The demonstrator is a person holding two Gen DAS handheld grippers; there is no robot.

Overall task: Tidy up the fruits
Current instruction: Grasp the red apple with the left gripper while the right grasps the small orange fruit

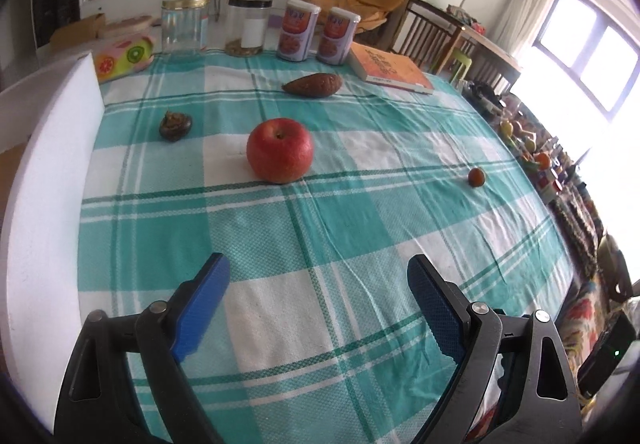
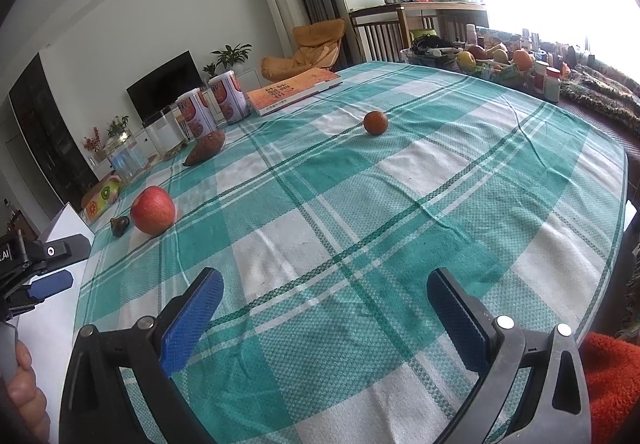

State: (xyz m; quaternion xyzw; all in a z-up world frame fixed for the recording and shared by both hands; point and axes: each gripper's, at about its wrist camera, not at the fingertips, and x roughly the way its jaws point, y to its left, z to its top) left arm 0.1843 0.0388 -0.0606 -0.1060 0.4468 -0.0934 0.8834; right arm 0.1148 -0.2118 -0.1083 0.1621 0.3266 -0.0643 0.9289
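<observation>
A red apple (image 1: pixel 279 150) stands on the teal checked tablecloth (image 1: pixel 320 228), ahead of my open, empty left gripper (image 1: pixel 318 276). A small dark brown fruit (image 1: pixel 175 126) lies to the apple's left, a long brown sweet potato (image 1: pixel 313 85) behind it, and a small round brown fruit (image 1: pixel 476 177) far to the right. In the right wrist view my right gripper (image 2: pixel 325 296) is open and empty; the small round fruit (image 2: pixel 375 123) lies ahead, the apple (image 2: pixel 152 210), dark fruit (image 2: pixel 120 225) and sweet potato (image 2: pixel 205 150) at left. The left gripper (image 2: pixel 48 282) shows at the left edge.
A white foam board (image 1: pixel 52 180) stands along the table's left edge. At the back are a fruit-patterned box (image 1: pixel 124 58), two jars (image 1: pixel 184 24), two cans (image 1: pixel 298 30) and an orange book (image 1: pixel 390 70). A cluttered side table (image 2: pixel 500 64) stands beyond the right edge.
</observation>
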